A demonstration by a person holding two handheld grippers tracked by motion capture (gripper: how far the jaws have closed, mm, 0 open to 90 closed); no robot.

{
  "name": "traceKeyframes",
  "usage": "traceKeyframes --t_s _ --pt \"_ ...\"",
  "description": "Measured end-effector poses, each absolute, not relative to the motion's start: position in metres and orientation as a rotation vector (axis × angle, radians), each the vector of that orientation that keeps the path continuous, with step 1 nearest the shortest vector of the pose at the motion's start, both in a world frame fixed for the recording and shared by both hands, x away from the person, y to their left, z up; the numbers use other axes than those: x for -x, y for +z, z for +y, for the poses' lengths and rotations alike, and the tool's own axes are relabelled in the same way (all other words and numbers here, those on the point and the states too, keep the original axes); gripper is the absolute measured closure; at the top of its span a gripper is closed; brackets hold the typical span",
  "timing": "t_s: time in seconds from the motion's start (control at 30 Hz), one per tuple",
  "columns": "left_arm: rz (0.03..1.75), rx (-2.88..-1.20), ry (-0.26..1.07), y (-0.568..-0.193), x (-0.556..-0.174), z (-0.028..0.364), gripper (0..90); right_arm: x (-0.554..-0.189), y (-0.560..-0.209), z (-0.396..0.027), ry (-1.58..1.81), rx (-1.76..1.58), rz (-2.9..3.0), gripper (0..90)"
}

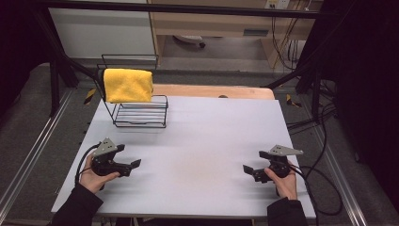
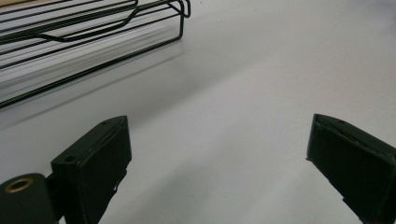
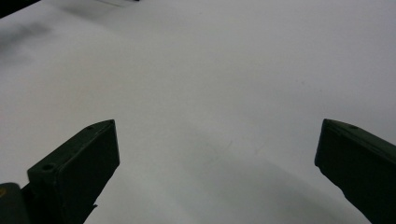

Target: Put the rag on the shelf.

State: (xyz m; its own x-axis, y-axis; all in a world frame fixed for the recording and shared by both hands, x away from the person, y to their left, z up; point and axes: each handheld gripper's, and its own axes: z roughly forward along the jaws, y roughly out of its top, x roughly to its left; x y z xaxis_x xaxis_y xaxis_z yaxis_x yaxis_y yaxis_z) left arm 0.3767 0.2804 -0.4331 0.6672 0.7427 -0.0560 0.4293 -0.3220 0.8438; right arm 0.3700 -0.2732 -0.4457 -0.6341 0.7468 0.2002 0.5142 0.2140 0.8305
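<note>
Grippers rest low at the near corners of the white table in the high view: left gripper and right gripper, both spread wide and empty, apparently waiting to start. A yellow towel drapes over the black wire rack at the far left, its long axis across the table. In the left gripper view, the jaws gape toward the rack's base. In the right gripper view, the jaws gape over bare tabletop.

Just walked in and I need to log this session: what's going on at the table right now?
A person sits at a white table with a two-jaw gripper in each hand. The left gripper and the right gripper both rest low near the table's near edge, jaws spread wide and holding nothing. At the far left corner stands a black wire rack with a yellow cloth draped over its top. Neither gripper is touching the rack or cloth, so nothing is being handled yet.
</note>
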Motion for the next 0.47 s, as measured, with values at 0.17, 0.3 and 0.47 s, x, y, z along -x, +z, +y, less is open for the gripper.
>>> traceKeyframes --t_s 0.17,0.3,0.47 --pt "0.905 -1.976 0.42 -0.4364 -0.3757 0.28 6.4 -0.3678 -0.4507 -0.2772 1.349 -1.218 2.254 0.6" --pt "0.903 -1.98 0.42 -0.4378 -0.375 0.2795 6.4 -0.3677 -0.451 -0.2771 1.353 -1.209 2.255 0.6" --pt "0.896 -1.989 0.417 -0.4387 -0.3745 0.2782 6.4 -0.3678 -0.4518 -0.2764 1.35 -1.207 2.26 0.7"
